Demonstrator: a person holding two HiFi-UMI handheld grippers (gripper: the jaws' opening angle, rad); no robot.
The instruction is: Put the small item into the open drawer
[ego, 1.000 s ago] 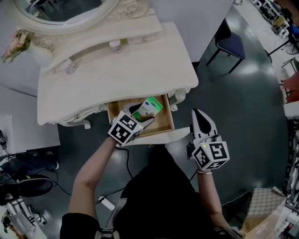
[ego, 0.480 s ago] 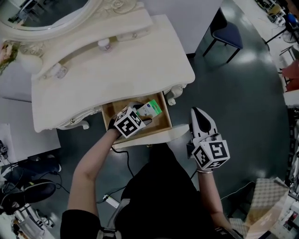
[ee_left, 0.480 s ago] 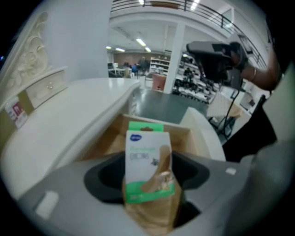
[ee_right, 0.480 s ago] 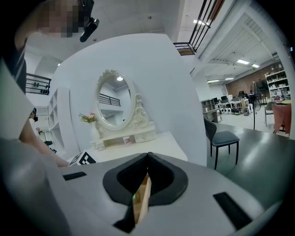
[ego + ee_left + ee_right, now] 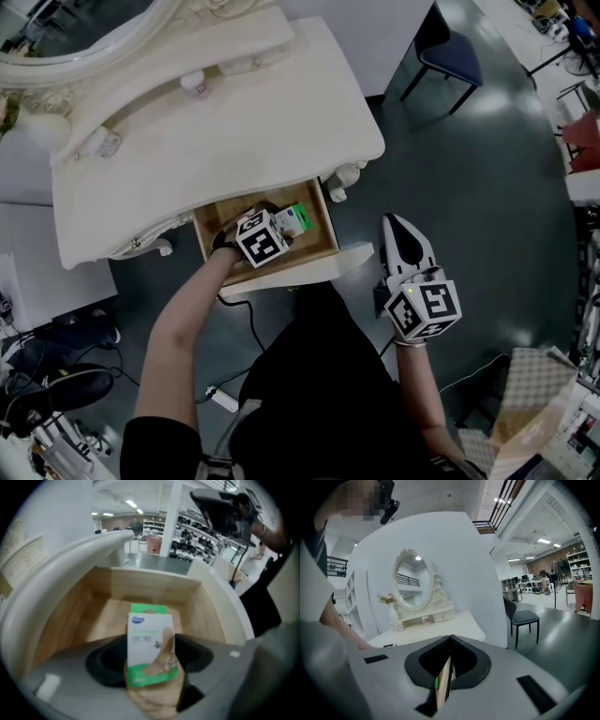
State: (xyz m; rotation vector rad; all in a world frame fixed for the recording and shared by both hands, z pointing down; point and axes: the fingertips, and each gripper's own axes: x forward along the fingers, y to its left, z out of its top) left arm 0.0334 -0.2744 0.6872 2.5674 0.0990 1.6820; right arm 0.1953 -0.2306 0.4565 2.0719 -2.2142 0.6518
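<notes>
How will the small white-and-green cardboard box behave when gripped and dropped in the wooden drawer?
The small white-and-green cardboard box: probably light, fairly stiff, faces undented in the left gripper. Flat sides suggest it settles, not rolls.

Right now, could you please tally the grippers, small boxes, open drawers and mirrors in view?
grippers: 2 (left gripper, right gripper)
small box: 1
open drawer: 1
mirror: 1
total: 5
</notes>
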